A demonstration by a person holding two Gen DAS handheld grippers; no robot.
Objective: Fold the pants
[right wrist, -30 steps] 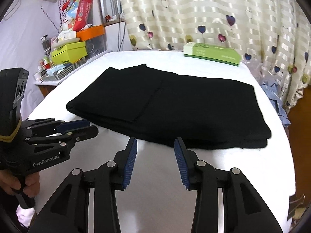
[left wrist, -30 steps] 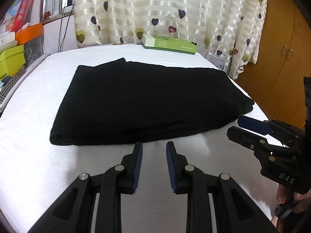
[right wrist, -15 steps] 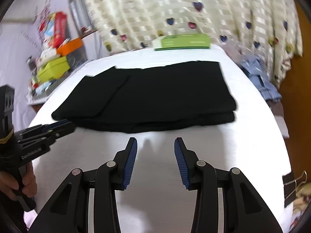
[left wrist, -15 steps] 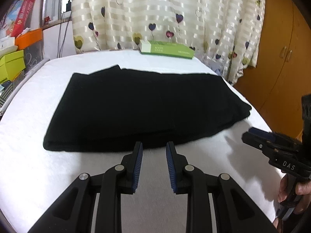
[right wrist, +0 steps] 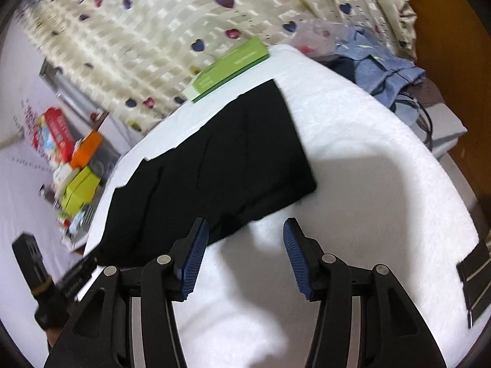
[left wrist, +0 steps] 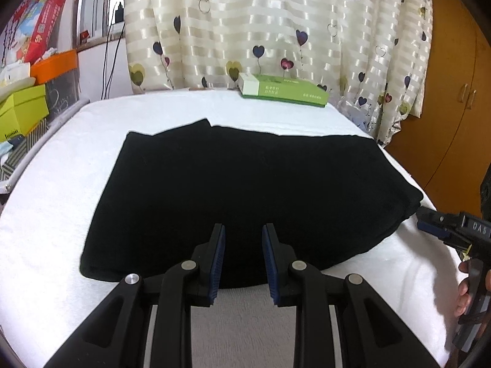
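The white-covered table (left wrist: 55,214) carries the black pants (left wrist: 245,190) across its middle, lying flat as a wide rectangle with layered edges visible at the near and right sides; judged from this, at least one fold is already made and the bundle is still long, so one or more crosswise folds probably remain. A green box (left wrist: 282,90) sits at the far edge against the heart-print curtain (left wrist: 276,24), well apart from the garment. Blue clothing (right wrist: 383,67) is heaped beyond the right end of the table. The left gripper (left wrist: 242,245) hovers over the near edge of the pants, jaws parted narrowly, holding nothing. The right gripper (right wrist: 245,245) is angled toward the right-hand end of the garment, jaws spread wide and empty, one pad over the cloth's near corner and the other over bare table. That view is motion-blurred, so contact with the fabric cannot be confirmed. Neither tool has a grasp yet.
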